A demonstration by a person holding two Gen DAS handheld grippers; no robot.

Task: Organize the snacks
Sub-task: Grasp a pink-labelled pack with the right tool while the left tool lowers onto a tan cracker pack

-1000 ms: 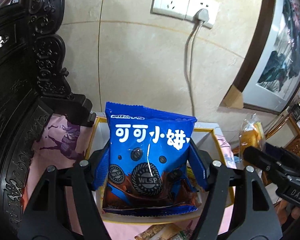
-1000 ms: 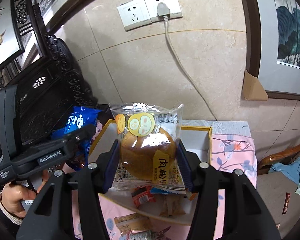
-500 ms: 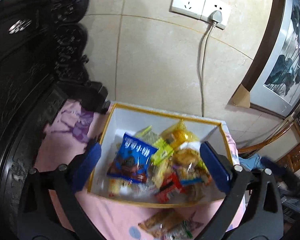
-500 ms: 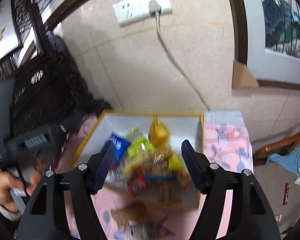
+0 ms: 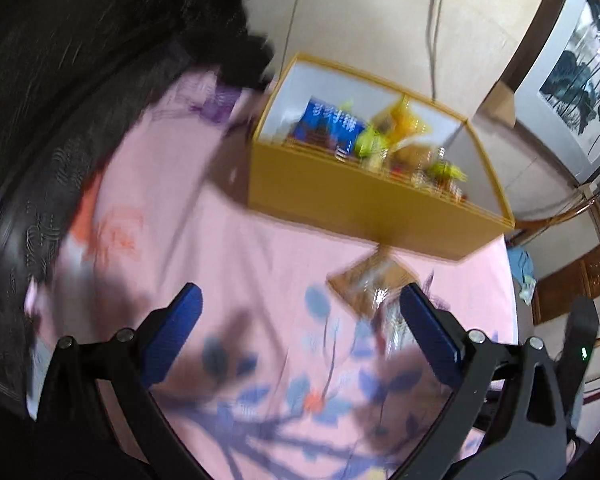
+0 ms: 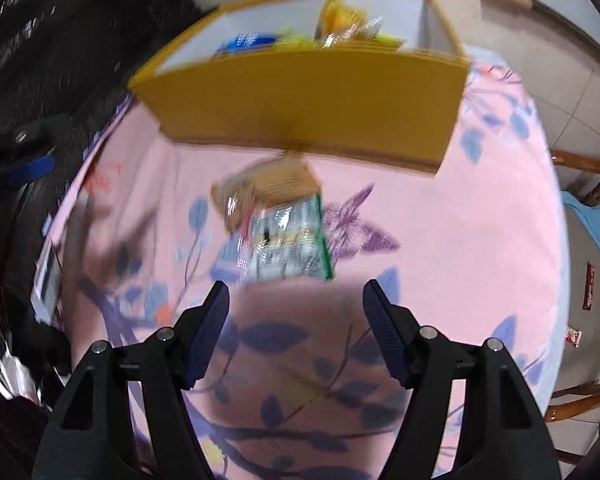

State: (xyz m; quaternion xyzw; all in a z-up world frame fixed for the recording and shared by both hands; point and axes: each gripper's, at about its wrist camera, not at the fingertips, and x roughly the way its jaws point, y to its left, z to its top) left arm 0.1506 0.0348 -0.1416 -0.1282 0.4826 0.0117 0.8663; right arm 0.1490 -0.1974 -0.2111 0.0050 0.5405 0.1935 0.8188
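A yellow box (image 5: 364,204) (image 6: 308,96) at the table's far side holds several snack packs, among them a blue cookie bag (image 5: 330,124). Two packs lie on the pink cloth in front of it: a brown one (image 6: 268,188) (image 5: 370,280) and a clear green-edged one (image 6: 288,244). My left gripper (image 5: 300,320) is open and empty, low over the cloth. My right gripper (image 6: 296,304) is open and empty, just short of the green-edged pack. Both views are blurred.
A pink flowered cloth (image 6: 460,240) covers the table. Dark carved furniture (image 5: 80,60) stands at the left. A tiled wall with a socket and cable (image 5: 436,32) is behind the box. Wooden chairs (image 6: 588,164) are at the right.
Both grippers let go of their packs, the blue cookie bag and the bun pack, into the box. Both then pulled back and dropped low over the cloth, open.
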